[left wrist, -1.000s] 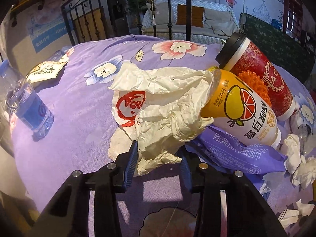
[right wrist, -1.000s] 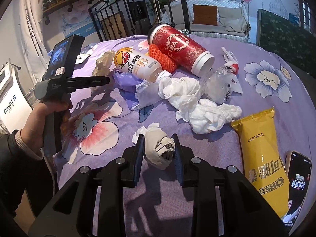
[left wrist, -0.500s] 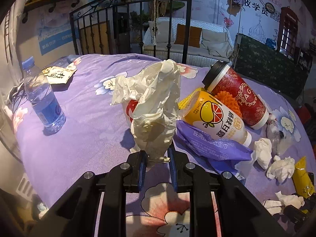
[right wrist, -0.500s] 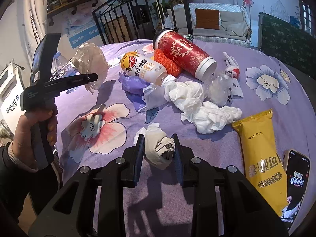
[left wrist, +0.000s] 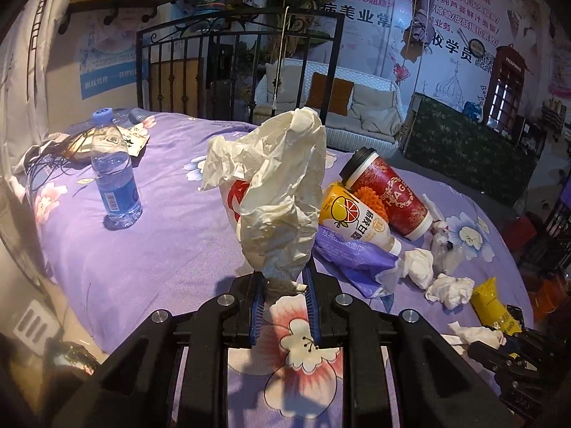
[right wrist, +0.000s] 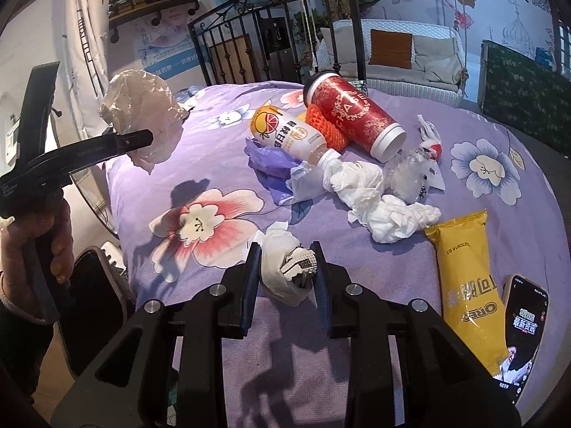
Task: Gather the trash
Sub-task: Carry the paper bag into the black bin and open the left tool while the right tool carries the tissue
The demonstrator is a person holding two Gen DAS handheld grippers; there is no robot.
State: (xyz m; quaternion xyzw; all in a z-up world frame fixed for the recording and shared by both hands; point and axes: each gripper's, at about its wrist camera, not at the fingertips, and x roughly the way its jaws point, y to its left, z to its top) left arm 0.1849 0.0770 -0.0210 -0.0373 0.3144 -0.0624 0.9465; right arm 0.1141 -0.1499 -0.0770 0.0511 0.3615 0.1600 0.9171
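Observation:
My left gripper [left wrist: 283, 287] is shut on the bottom of a crumpled cream paper bag [left wrist: 278, 196] with a red logo, held up above the purple flowered cloth. In the right wrist view the same paper bag [right wrist: 142, 114] hangs at the left gripper's tip, a hand around the handle. My right gripper [right wrist: 285, 269] is shut on a crumpled white tissue wad [right wrist: 282, 271] with a dotted silver scrap in it, just above the cloth. On the table lie an orange drink bottle [right wrist: 285, 135], a red cup [right wrist: 353, 114], white tissues [right wrist: 385, 207] and a yellow snack packet [right wrist: 467, 285].
A blue-labelled water bottle [left wrist: 114, 178] stands upright at the left. A purple plastic wrapper [left wrist: 353, 256] lies under the orange bottle. A phone [right wrist: 521, 324] with a lit screen lies at the right edge. A black iron railing [left wrist: 228, 71] stands behind the table.
The left gripper closed on the paper bag and lifted it off the cloth, drawing back and up. The right gripper, still holding the tissue wad, rose slightly.

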